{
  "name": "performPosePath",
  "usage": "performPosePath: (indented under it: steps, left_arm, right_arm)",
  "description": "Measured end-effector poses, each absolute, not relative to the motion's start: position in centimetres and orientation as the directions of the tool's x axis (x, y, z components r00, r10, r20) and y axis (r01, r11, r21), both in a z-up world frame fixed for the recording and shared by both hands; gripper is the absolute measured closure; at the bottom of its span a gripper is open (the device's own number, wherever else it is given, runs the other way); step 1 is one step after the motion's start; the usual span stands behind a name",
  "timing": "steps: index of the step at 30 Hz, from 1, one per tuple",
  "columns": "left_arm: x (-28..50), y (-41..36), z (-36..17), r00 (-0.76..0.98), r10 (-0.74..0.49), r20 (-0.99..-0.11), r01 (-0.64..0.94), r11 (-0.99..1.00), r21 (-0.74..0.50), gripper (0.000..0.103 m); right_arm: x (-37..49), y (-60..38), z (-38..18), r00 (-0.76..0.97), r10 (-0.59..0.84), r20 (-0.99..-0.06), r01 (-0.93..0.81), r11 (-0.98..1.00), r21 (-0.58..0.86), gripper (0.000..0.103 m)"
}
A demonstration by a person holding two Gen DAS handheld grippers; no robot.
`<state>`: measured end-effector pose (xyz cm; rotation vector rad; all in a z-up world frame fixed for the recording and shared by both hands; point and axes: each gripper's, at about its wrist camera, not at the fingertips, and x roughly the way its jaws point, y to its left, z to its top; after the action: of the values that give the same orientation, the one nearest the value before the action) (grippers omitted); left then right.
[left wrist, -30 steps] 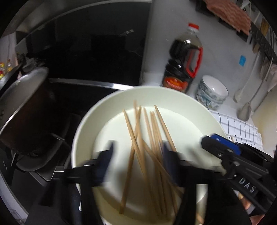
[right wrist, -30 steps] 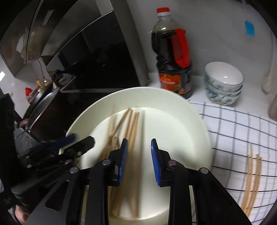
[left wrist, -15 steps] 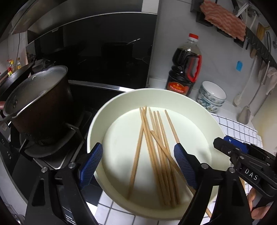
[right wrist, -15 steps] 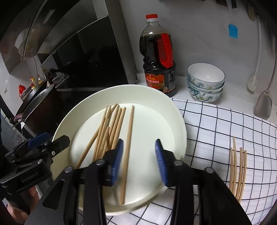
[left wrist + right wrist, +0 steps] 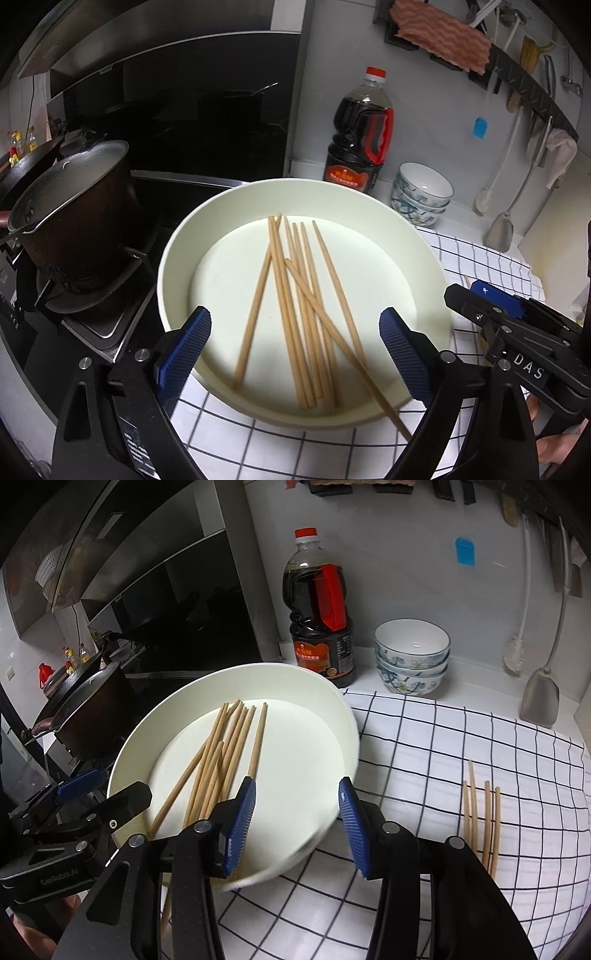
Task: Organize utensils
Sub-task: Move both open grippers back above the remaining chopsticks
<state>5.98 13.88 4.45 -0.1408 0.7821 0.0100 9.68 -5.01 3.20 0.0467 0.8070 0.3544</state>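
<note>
Sitting on the checked cloth (image 5: 424, 760) beside the stove is the wide white dish (image 5: 173, 266), its far rim close to a dark sauce bottle (image 5: 356, 136) and a stack of patterned bowls (image 5: 412, 657). Lying loose across its floor are the chopsticks (image 5: 295, 302), fanned and crossing, with one stick poking out over the near rim; a second small bunch (image 5: 480, 812) is resting well apart on the cloth at the right. The sticks look light, stiff and smooth, so they are likely to roll or scissor when pinched; taking hold across the bundle near its middle, where several lie side by side, seems safest. The left gripper (image 5: 295, 350) is hovering above the dish's near edge, angled downward, and its jaws have just been opening to a wide spread with nothing pressed between them. The right gripper (image 5: 297, 827) is pointing down likewise, its jaws having just been opening to a moderate gap, empty, over the dish's near right rim.
</note>
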Motion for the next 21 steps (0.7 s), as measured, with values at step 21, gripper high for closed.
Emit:
performPosePath:
  steps: [21]
  left_arm:
    - [4.2, 5.5, 5.1, 0.708, -0.111, -0.697, 0.059, 0.993, -0.099, 0.008]
  right_arm:
    - [6.3, -14.5, 2.9, 0.688, 0.279, -0.670, -0.199, 0.960, 0.195, 0.043]
